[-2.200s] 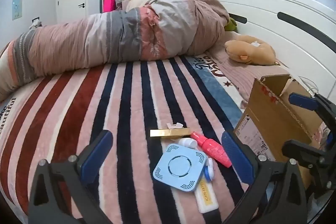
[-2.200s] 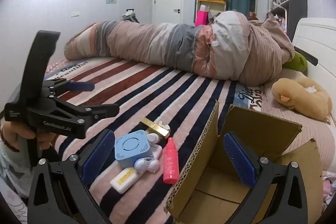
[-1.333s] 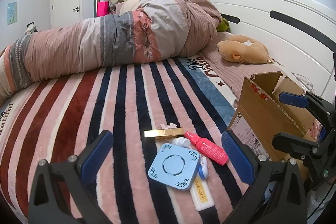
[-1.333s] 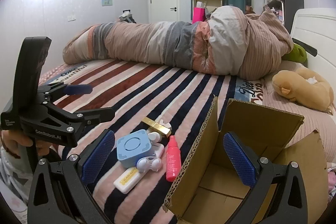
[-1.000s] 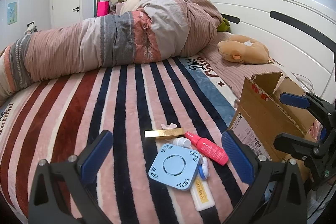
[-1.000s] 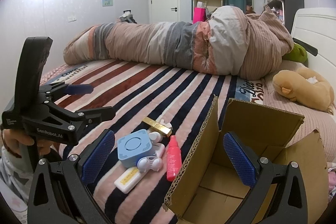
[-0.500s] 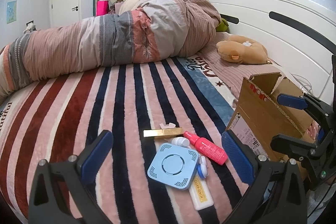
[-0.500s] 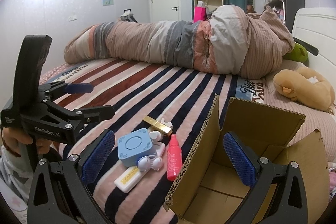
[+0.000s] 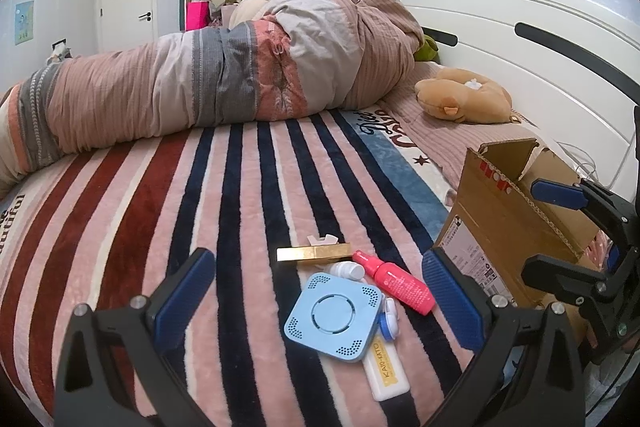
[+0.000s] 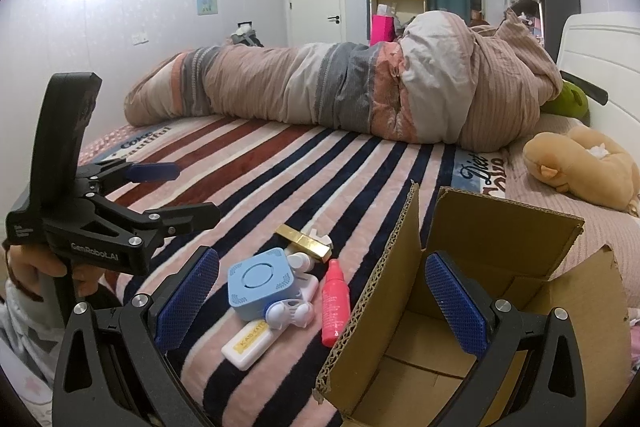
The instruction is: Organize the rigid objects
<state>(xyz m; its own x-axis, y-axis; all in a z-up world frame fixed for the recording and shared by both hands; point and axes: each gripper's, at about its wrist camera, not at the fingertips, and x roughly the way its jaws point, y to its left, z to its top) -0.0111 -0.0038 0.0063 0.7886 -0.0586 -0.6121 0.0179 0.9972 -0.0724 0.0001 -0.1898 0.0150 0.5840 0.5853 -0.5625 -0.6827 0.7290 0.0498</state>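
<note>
A small pile lies on the striped blanket: a light blue square device (image 9: 333,315) (image 10: 261,281), a pink bottle (image 9: 394,287) (image 10: 335,301), a gold bar (image 9: 314,253) (image 10: 305,237), a white tube with a yellow label (image 9: 386,368) (image 10: 253,342) and small white containers (image 10: 291,313). An open cardboard box (image 9: 504,227) (image 10: 452,331) stands right of the pile. My left gripper (image 9: 318,301) is open and empty, hovering before the pile; it also shows in the right wrist view (image 10: 172,191). My right gripper (image 10: 320,303) is open and empty, straddling the box's near flap; it also shows in the left wrist view (image 9: 560,231).
A rolled quilt (image 9: 224,83) lies across the far side of the bed. A tan plush toy (image 9: 464,99) rests by the white headboard (image 9: 540,43). The blanket's left part (image 9: 100,211) is bare stripes.
Almost nothing differs. Both grippers have drifted only slightly and stay open; the pile and the box have not moved.
</note>
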